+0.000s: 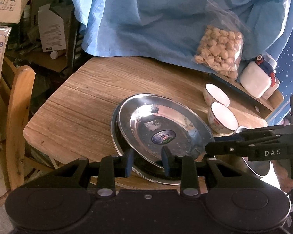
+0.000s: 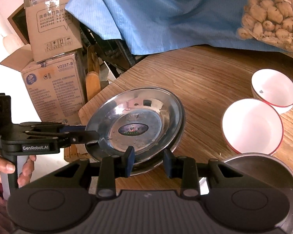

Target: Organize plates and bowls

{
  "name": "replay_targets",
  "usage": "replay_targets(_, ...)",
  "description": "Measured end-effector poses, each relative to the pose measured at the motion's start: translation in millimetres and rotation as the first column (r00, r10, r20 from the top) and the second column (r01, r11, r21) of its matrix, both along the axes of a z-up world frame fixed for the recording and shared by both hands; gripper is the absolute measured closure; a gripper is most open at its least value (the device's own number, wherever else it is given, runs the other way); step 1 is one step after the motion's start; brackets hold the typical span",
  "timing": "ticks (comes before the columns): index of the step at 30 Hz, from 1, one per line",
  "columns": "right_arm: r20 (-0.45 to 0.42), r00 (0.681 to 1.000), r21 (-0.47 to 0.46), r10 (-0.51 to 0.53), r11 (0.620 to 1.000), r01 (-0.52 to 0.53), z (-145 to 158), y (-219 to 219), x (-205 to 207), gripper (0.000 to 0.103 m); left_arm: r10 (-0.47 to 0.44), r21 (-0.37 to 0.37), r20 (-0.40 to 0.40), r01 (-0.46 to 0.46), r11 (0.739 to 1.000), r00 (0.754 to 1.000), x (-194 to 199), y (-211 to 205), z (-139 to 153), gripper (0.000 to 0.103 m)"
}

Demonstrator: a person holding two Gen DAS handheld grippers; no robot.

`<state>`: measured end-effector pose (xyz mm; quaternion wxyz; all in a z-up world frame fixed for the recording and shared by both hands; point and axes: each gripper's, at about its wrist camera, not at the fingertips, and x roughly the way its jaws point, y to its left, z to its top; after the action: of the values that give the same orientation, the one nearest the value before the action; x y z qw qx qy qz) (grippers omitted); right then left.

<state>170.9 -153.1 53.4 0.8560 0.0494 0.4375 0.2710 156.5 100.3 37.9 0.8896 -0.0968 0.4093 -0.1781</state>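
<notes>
A shiny steel plate (image 1: 162, 120) (image 2: 138, 105) lies askew on a second steel plate (image 2: 182, 120) on the wooden table (image 1: 87, 97). My left gripper (image 1: 148, 161) (image 2: 87, 132) straddles the top plate's left rim, one pad outside and one inside, closed on it. My right gripper (image 2: 148, 160) (image 1: 211, 142) clamps the rim nearest its own camera the same way. Two white bowls with red rims (image 2: 252, 124) (image 2: 273, 87) stand to the right of the plates. Another steel dish (image 2: 263, 165) sits at the near right, partly hidden by the right gripper's body.
A bag of puffed snacks (image 1: 218, 50) and a white container (image 1: 255, 80) lie at the back right on blue cloth (image 1: 156, 19). A wooden chair (image 1: 19, 117) and cardboard boxes (image 2: 54, 89) stand past the table's left edge. A hand (image 2: 7, 167) grips the left handle.
</notes>
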Motion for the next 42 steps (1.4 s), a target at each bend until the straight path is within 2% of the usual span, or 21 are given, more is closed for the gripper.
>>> replay_targets(5, 0.005, 1.000, -0.012, 0.002, 1.000, -0.002, 0, 0, -2, 0.064, -0.011, 0.017, 0.001, 0.011, 1.000, 1.000, 1, -3, 1, 0.066)
replay_targets(11, 0.038, 0.999, -0.026, 0.031, 0.999, -0.030, 6, 2, -7, 0.063, 0.002, 0.034, 0.017, -0.002, 0.999, 1.000, -2, -3, 5, 0.049)
replay_targets(13, 0.044, 0.998, -0.031, 0.036, 0.999, -0.035, 7, 2, -8, 0.062, 0.002, 0.045, 0.025, -0.003, 0.999, 1.000, -3, -3, 8, 0.039)
replay_targets(17, 0.044, 0.999, -0.024, 0.031, 0.999, -0.030, 7, -2, -9, 0.059, 0.005, 0.065, 0.049, -0.008, 0.998, 0.999, -5, -4, 14, 0.034)
replay_targets(19, 0.053, 0.998, -0.016, 0.024, 1.000, -0.023, 9, -6, -10, 0.054, 0.017, 0.067, 0.066, -0.022, 0.998, 0.998, -6, -4, 17, 0.018)
replay_targets(22, 0.076, 0.997, -0.006, 0.009, 1.000, -0.008, 15, -14, -12, 0.043, 0.054, 0.077, 0.097, -0.062, 0.995, 0.994, -5, -5, 23, 0.006)
replay_targets(24, 0.103, 0.995, 0.005, -0.003, 1.000, 0.003, 21, -22, -15, 0.036, 0.066, 0.080, 0.112, -0.075, 0.994, 0.992, -3, -6, 27, 0.002)
replay_targets(26, 0.129, 0.991, 0.019, -0.019, 1.000, 0.017, 28, -31, -18, 0.026, 0.075, 0.072, 0.125, -0.085, 0.994, 0.989, 0, -9, 30, 0.001)
replay_targets(28, 0.152, 0.988, 0.040, -0.040, 0.999, 0.035, 35, -43, -20, 0.009, 0.085, 0.064, 0.136, -0.094, 0.994, 0.987, 4, -13, 33, 0.001)
replay_targets(32, 0.176, 0.979, 0.082, -0.102, 0.993, 0.089, 44, -70, -24, 0.004, 0.075, 0.064, 0.151, -0.086, 0.994, 0.986, 14, -29, 36, 0.001)
replay_targets(36, 0.179, 0.970, 0.102, -0.162, 0.984, 0.145, 45, -100, -32, 0.001, 0.018, 0.058, 0.153, -0.028, 0.998, 0.988, 21, -52, 37, 0.001)
replay_targets(42, 0.176, 0.961, 0.046, -0.215, 0.977, 0.210, 38, -136, -53, 0.000, -0.097, 0.072, 0.143, 0.088, 0.994, 0.985, 23, -97, 36, 0.001)
